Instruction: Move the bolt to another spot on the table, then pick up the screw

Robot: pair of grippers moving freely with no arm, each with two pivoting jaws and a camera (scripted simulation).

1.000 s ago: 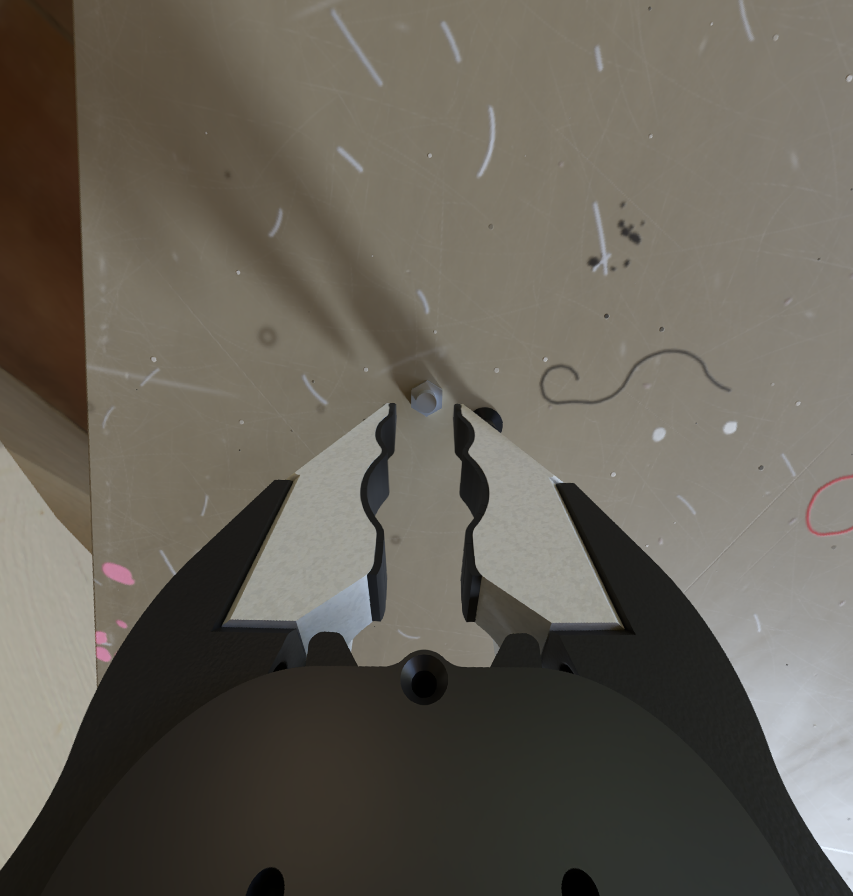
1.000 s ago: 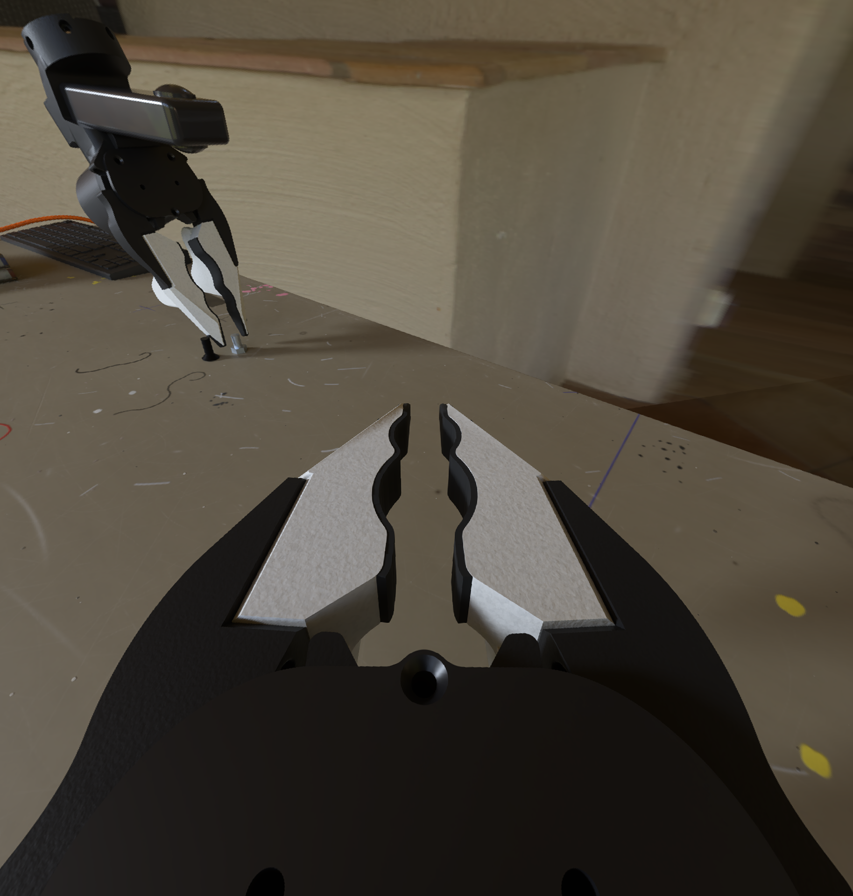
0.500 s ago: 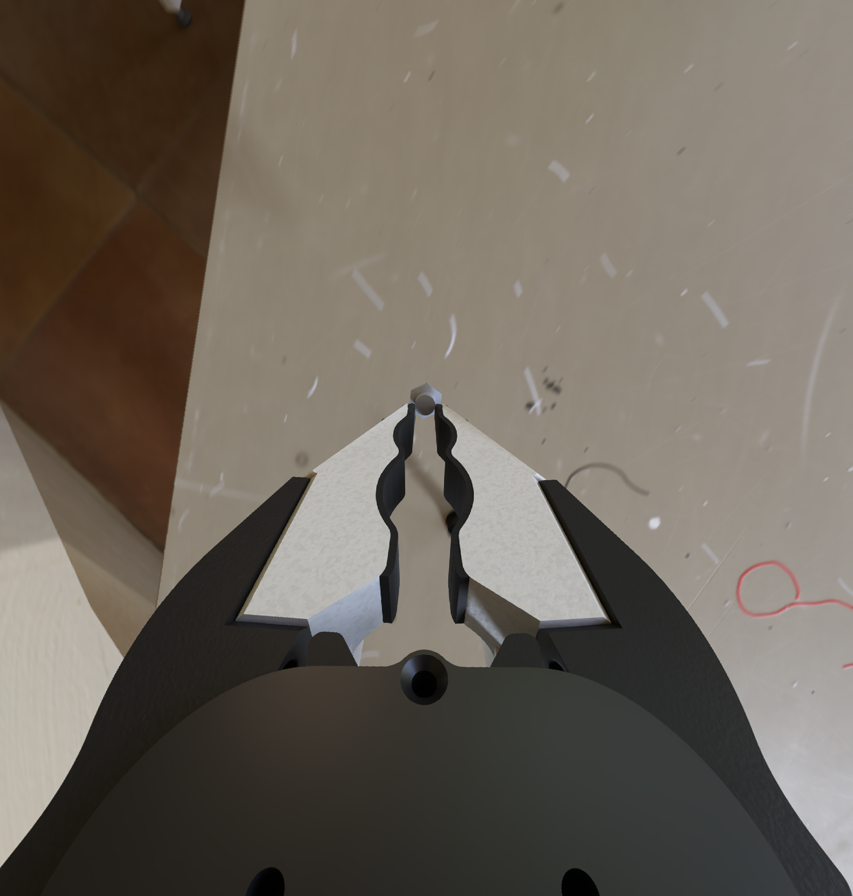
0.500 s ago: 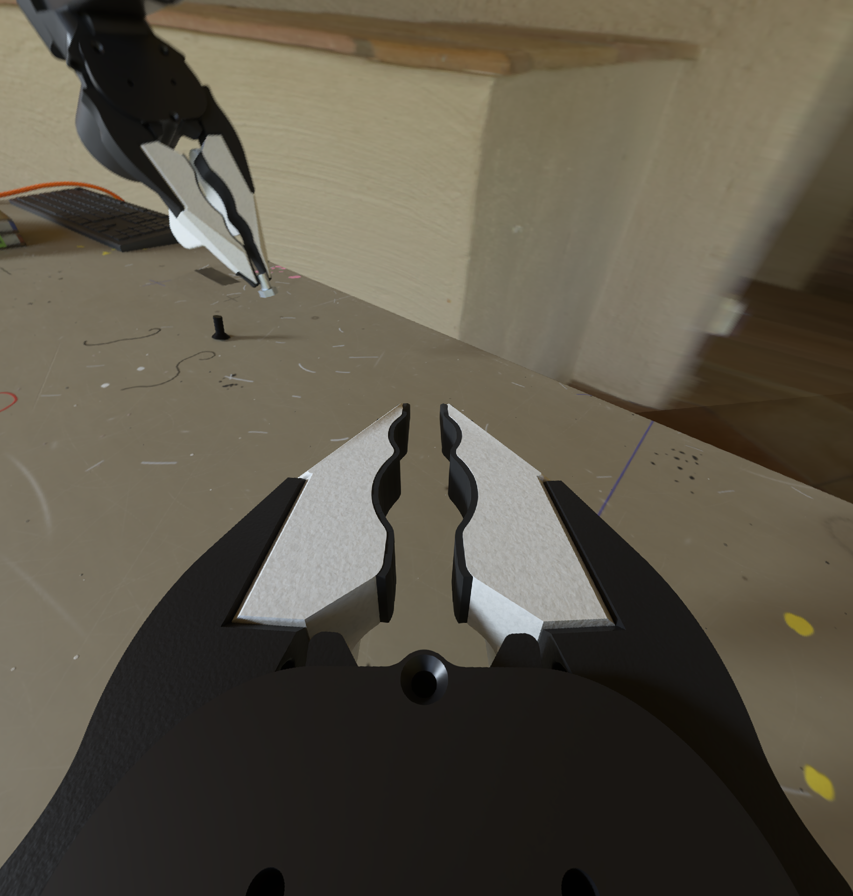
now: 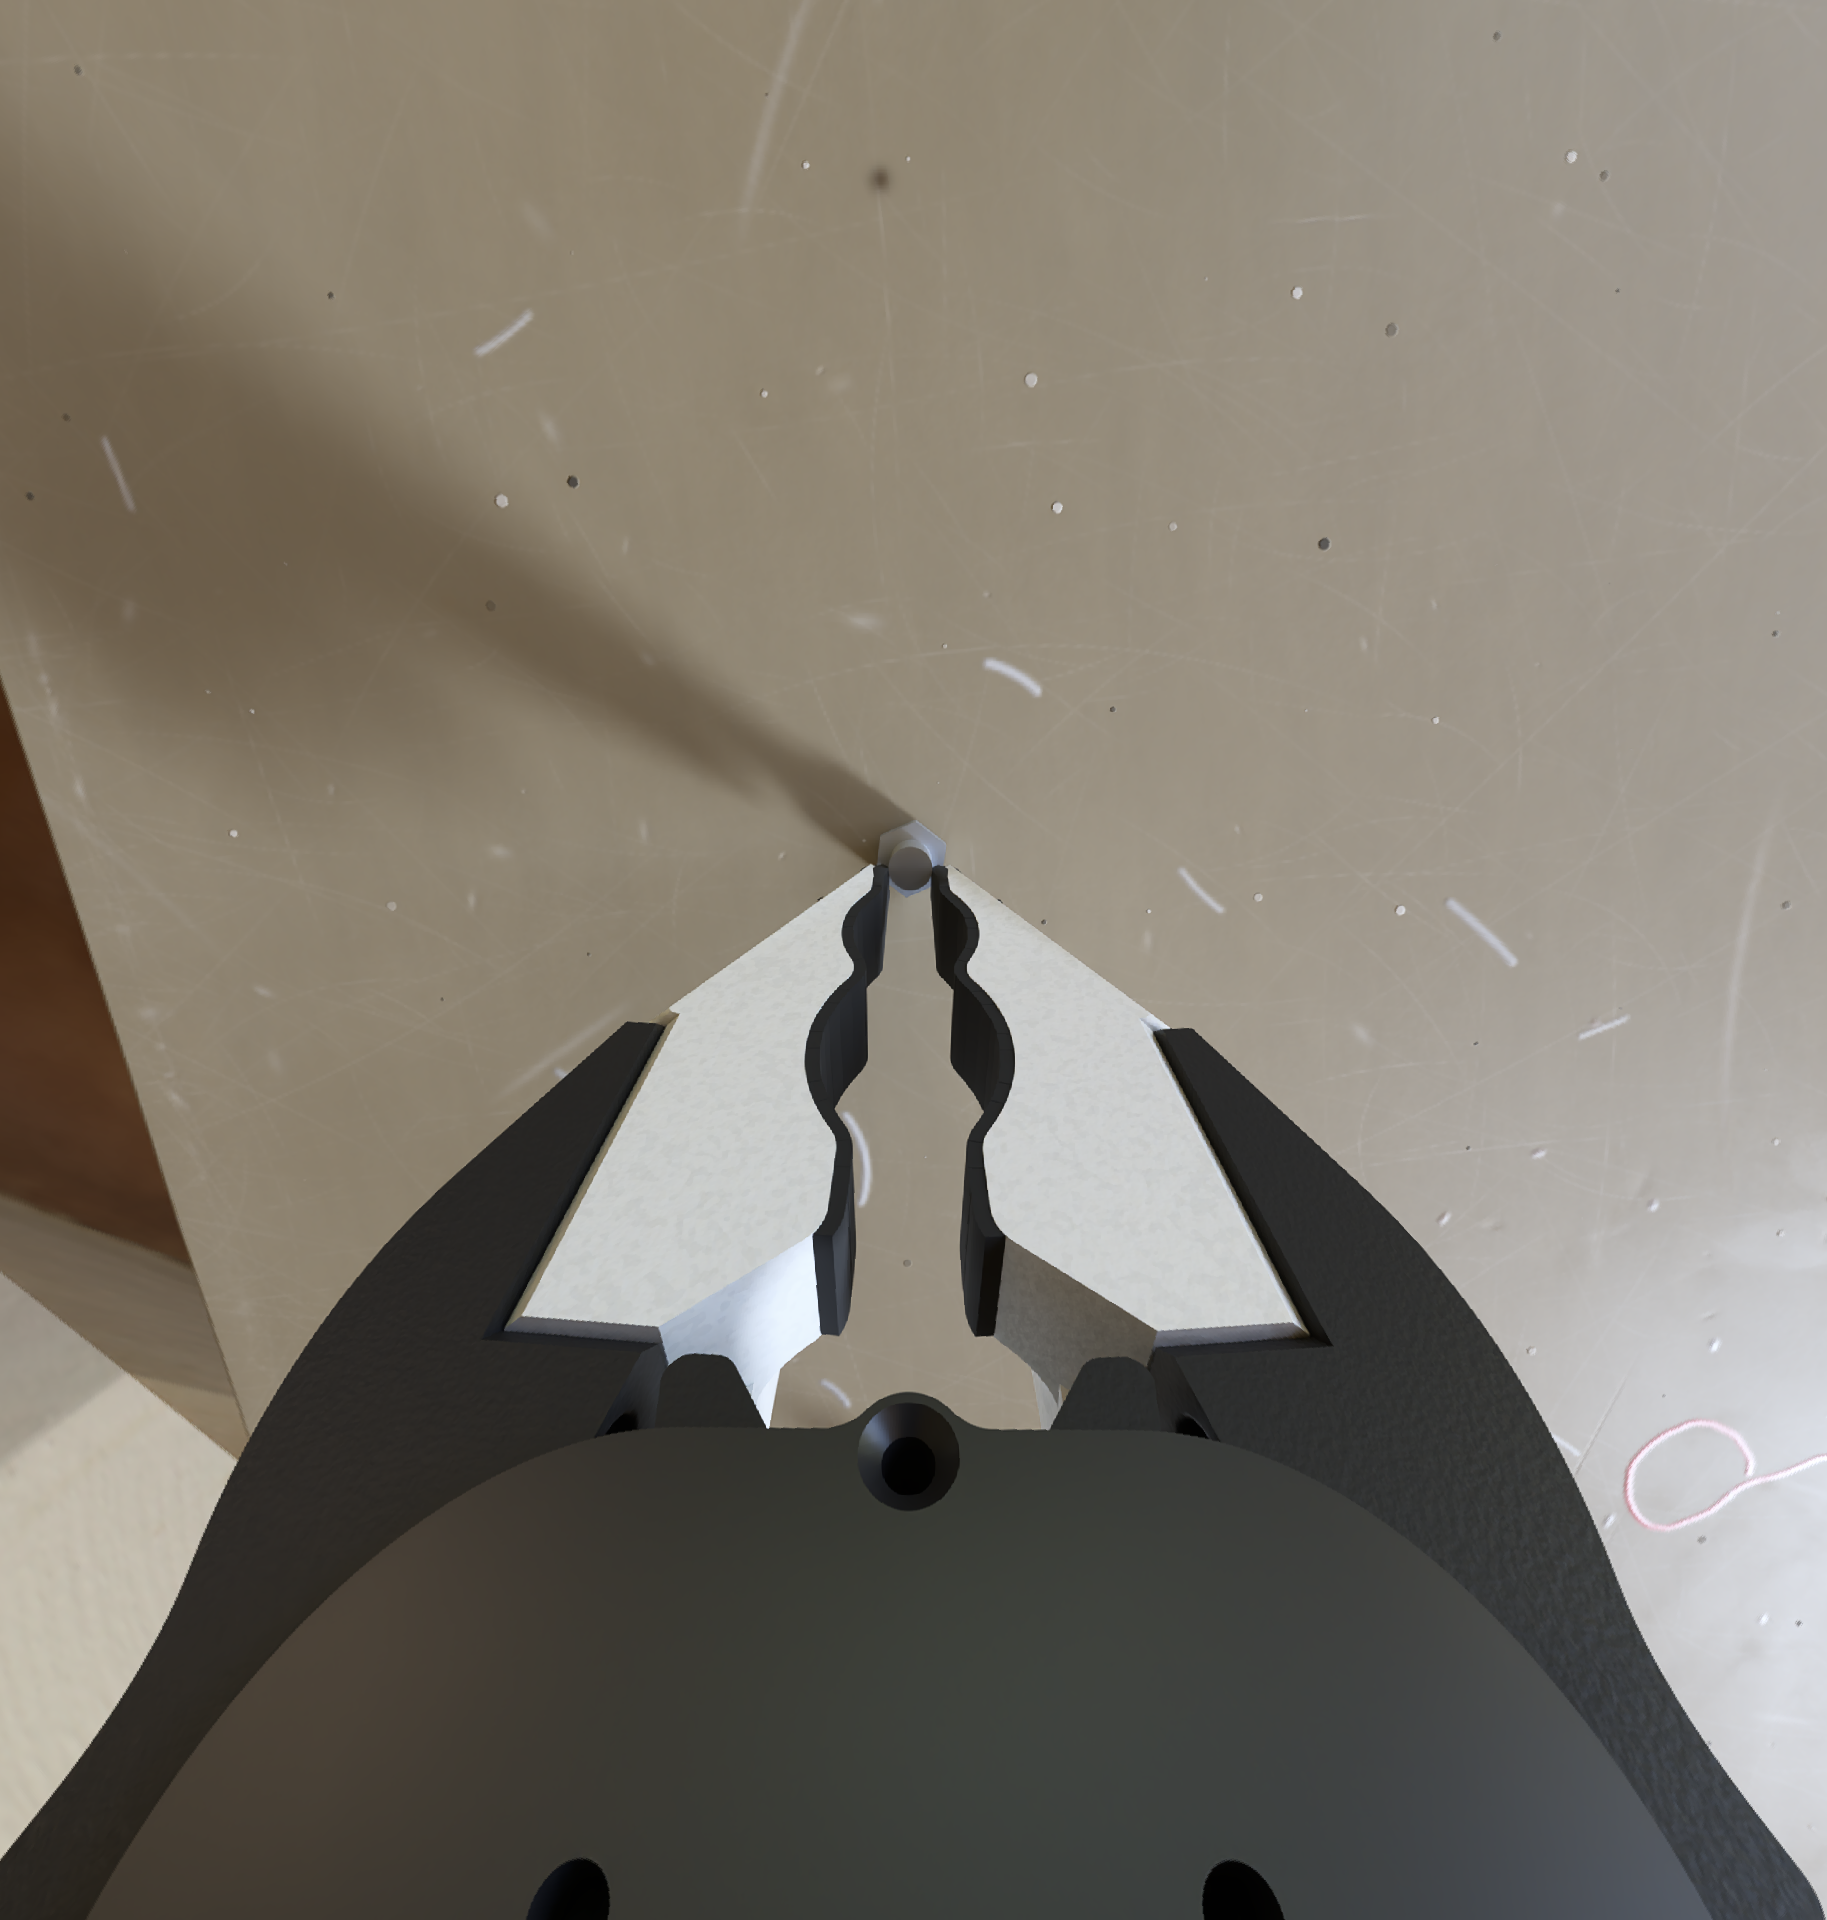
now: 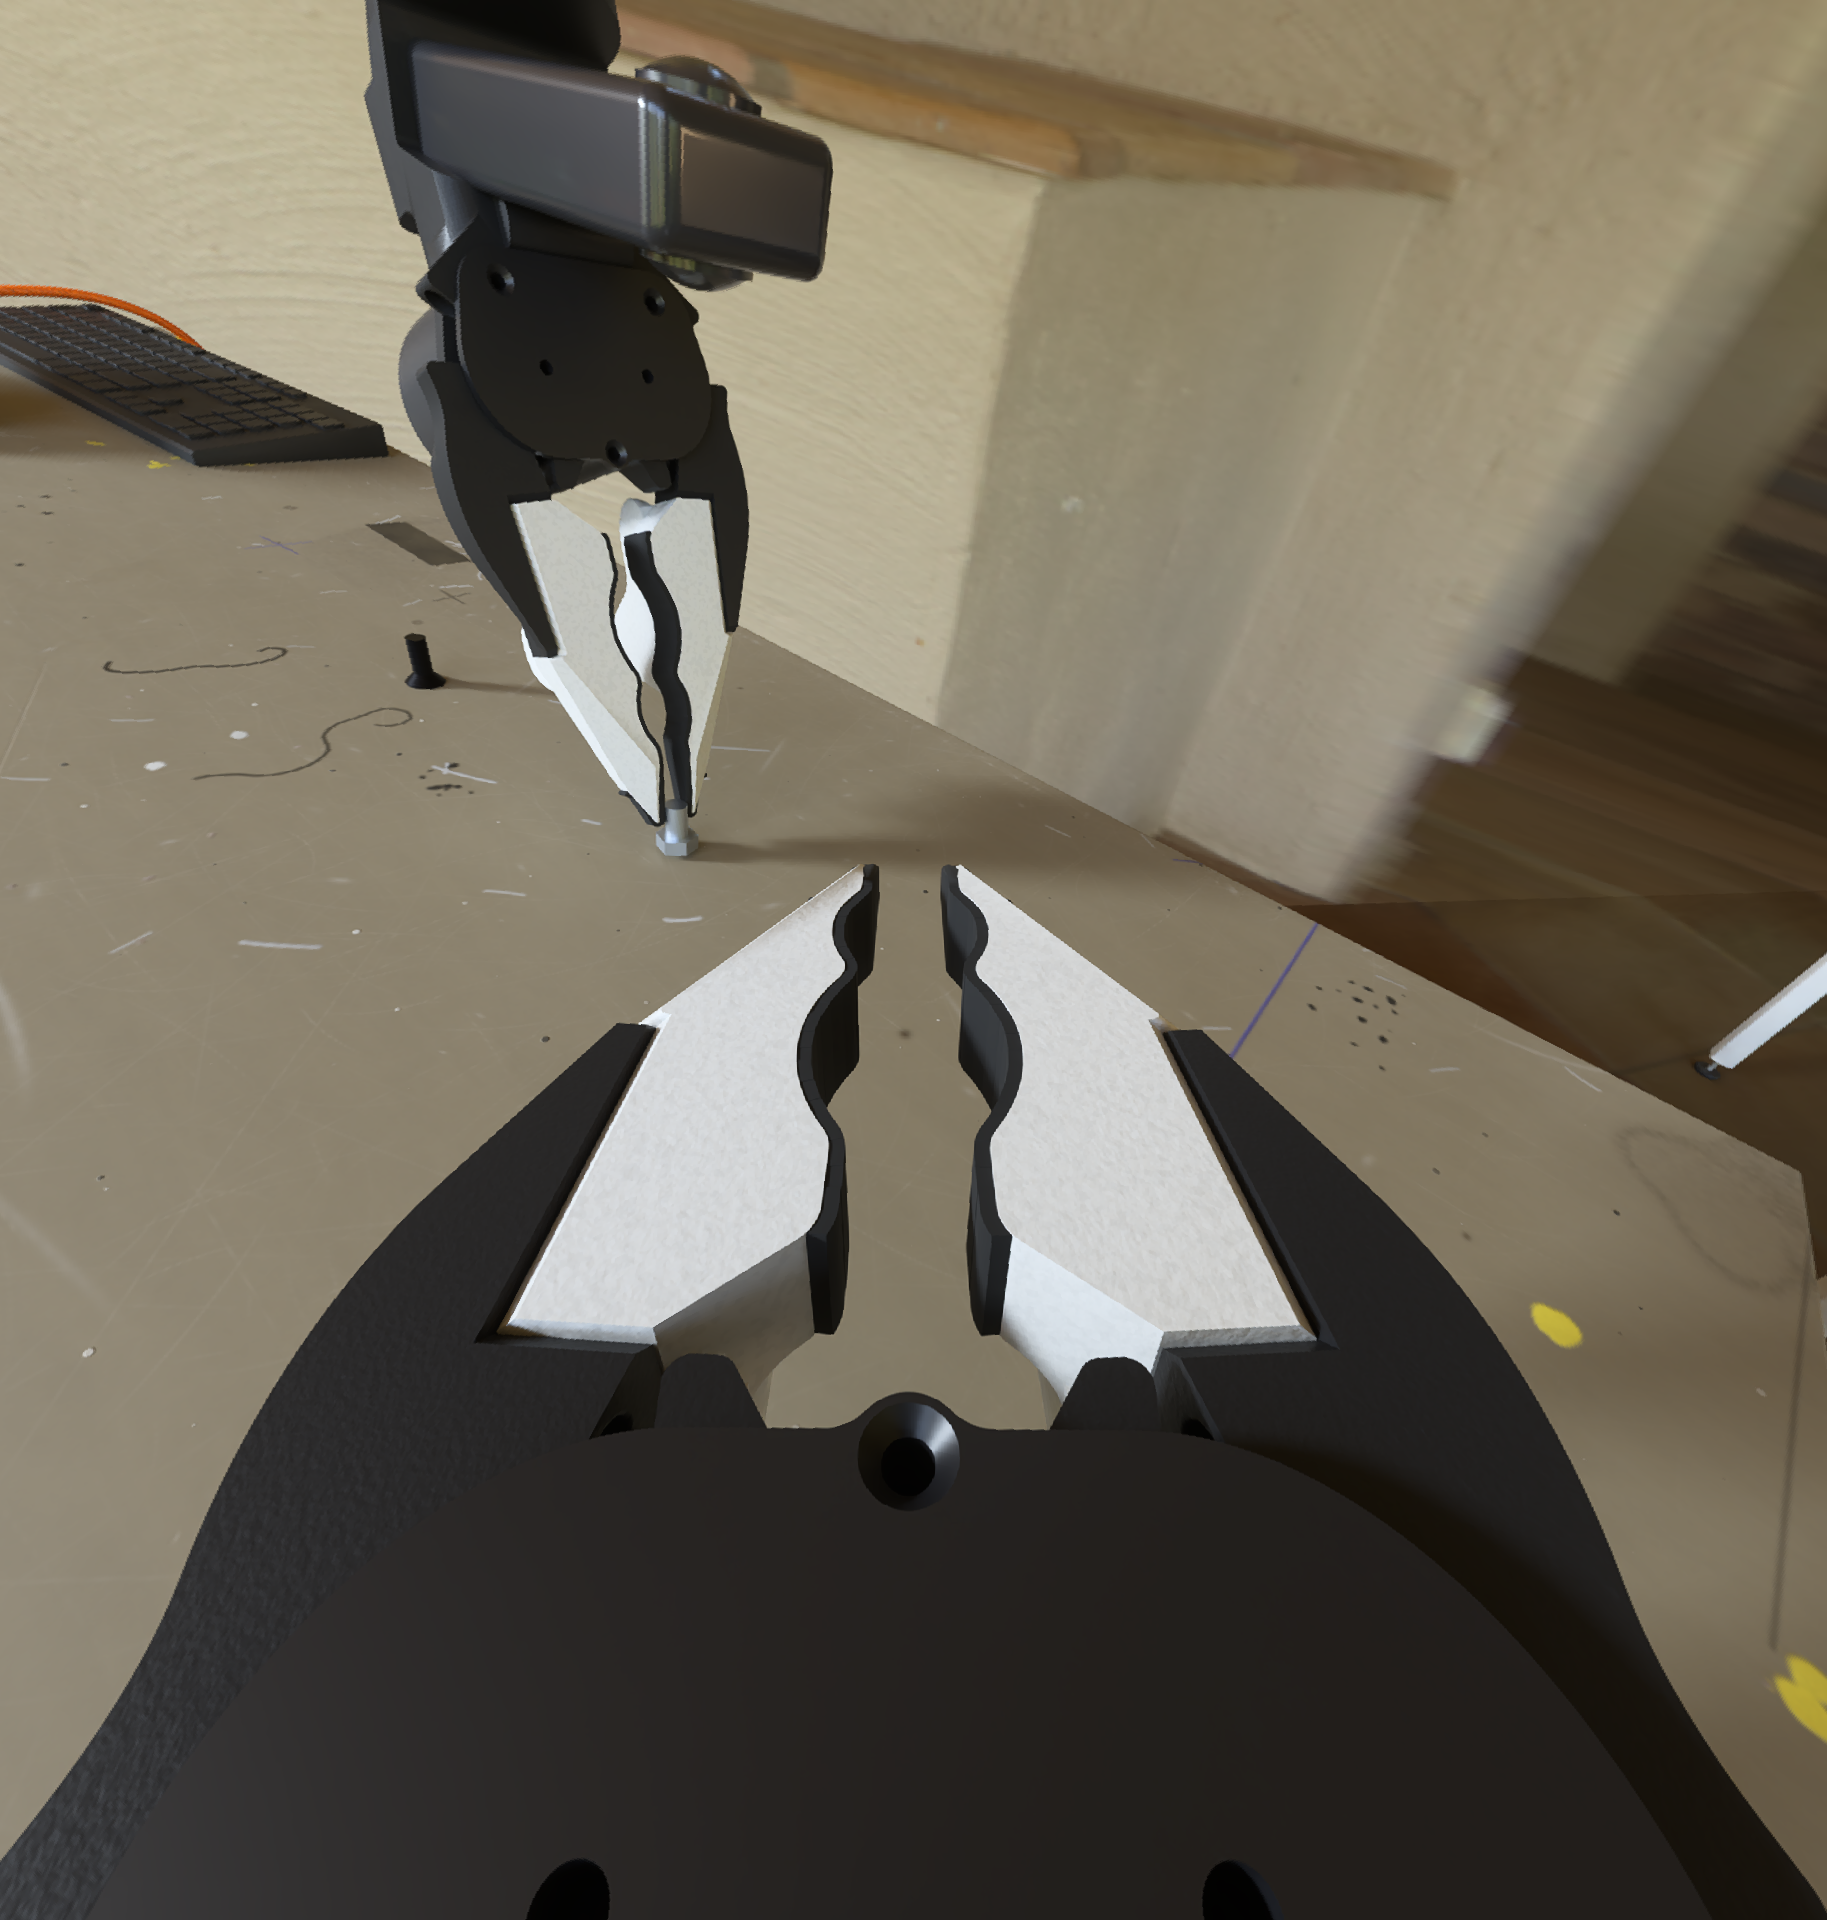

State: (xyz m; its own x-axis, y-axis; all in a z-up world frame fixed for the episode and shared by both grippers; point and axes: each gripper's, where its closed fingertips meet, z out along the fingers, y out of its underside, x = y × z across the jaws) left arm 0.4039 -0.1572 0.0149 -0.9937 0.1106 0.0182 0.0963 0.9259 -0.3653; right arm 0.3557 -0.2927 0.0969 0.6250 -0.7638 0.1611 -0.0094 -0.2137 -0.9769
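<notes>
My left gripper (image 5: 909, 878) is shut on the small grey hex-head bolt (image 5: 910, 858), pinched at the very fingertips, head down at the tabletop. In the right wrist view the left gripper (image 6: 677, 808) stands nearly upright with the bolt (image 6: 675, 837) touching or just above the table. The black screw (image 6: 416, 663) stands on its head farther back left, apart from both grippers. My right gripper (image 6: 909, 883) is open and empty, low over the table, just right of the bolt.
The tan, scratched table (image 6: 265, 1039) has an edge close behind the bolt (image 6: 992, 769) and one at left in the left wrist view (image 5: 109, 935). A black keyboard (image 6: 150, 384) lies back left. A beige wall block (image 6: 1200, 468) stands beyond the edge.
My left gripper closed on the bolt, lifted it away from the screw, carried it nearer the right gripper and lowered it to the table. The right gripper barely moved.
</notes>
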